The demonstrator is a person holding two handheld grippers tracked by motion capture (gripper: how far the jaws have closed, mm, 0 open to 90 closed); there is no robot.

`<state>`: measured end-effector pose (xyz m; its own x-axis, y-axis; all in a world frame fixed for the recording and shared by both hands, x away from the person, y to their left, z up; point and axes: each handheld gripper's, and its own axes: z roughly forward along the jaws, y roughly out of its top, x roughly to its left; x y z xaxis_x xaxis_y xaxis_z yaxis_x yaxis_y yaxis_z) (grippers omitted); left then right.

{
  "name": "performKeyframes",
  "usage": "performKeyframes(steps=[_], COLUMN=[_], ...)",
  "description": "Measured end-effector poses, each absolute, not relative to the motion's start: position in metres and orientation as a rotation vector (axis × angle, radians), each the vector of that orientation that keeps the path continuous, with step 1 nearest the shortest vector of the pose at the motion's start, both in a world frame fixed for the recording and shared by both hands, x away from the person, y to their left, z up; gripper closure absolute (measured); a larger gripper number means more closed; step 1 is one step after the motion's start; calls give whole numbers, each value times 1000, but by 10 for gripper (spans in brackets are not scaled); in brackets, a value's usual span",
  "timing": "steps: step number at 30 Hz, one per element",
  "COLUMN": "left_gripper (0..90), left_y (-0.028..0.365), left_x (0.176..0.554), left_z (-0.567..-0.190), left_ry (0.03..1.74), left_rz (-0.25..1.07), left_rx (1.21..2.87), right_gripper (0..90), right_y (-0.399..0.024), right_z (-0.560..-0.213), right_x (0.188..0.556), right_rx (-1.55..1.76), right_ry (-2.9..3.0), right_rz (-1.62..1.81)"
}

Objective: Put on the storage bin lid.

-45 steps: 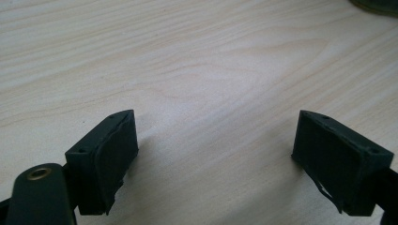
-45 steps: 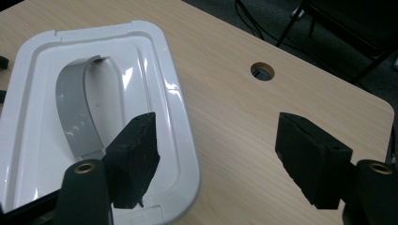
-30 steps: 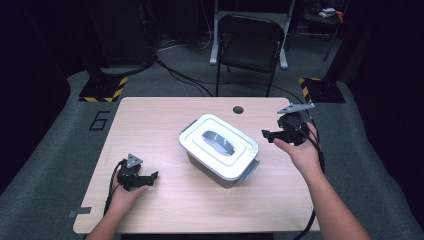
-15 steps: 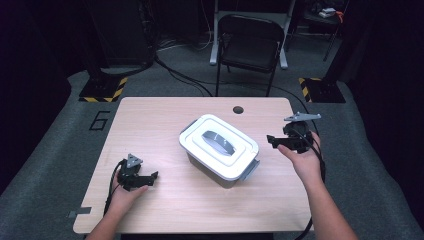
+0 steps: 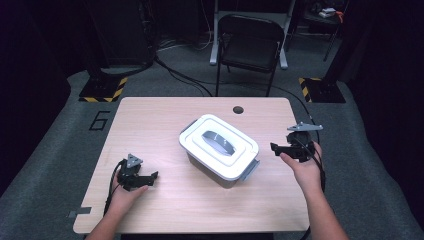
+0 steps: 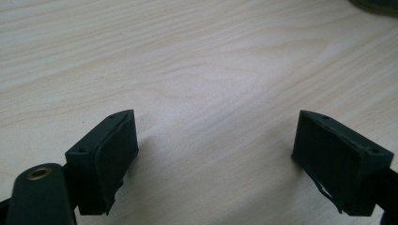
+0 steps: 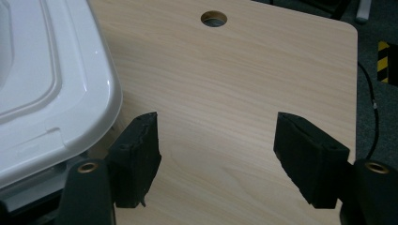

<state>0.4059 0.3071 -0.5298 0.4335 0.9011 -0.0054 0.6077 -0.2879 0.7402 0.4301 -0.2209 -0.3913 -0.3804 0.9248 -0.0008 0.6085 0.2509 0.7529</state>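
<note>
The desk (image 5: pixel 165 120) carries a white lidded box (image 5: pixel 219 146) at its centre. At three o'clock of it the right gripper (image 5: pixel 286 148) hovers, jaws apart, empty. At eight o'clock the left gripper (image 5: pixel 150 177) rests, jaws apart. A "6" (image 5: pixel 100 121) marks the floor.

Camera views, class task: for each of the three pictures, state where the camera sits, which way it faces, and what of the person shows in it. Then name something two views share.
High view: above the person's side, facing forward and down on the table; both forearms, left gripper, right gripper.
Left gripper view: rides that gripper, facing bare tabletop between its open jaws.
Right gripper view: rides that gripper, facing across the table past the white lidded box.
Shared: the box and the table's round hole.
</note>
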Motion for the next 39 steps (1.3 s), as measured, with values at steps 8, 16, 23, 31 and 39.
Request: performKeyframes(steps=[8,16,23,31,39], left_gripper=[141,141,141,141,141], left_y=[307,307,307,307,307], left_x=[406,406,406,406,406], left_z=[-530,-530,-530,-530,-530], left_ry=[1266,1265,1267,1266,1267], left_rz=[555,554,554,554,553], left_rx=[2010,2011,2010,2009,2010], right_gripper=[311,311,321,323,322], right_y=[-220,-220,-217,-212,-207], right_z=[-407,-429,-444,-460,-471], right_x=[422,417,414,411,408], right_rx=[1418,1447,1417,1424,1395], right_ry=[2078,2106,2133,2166,2198], right_rz=[940,912,901,897,899])
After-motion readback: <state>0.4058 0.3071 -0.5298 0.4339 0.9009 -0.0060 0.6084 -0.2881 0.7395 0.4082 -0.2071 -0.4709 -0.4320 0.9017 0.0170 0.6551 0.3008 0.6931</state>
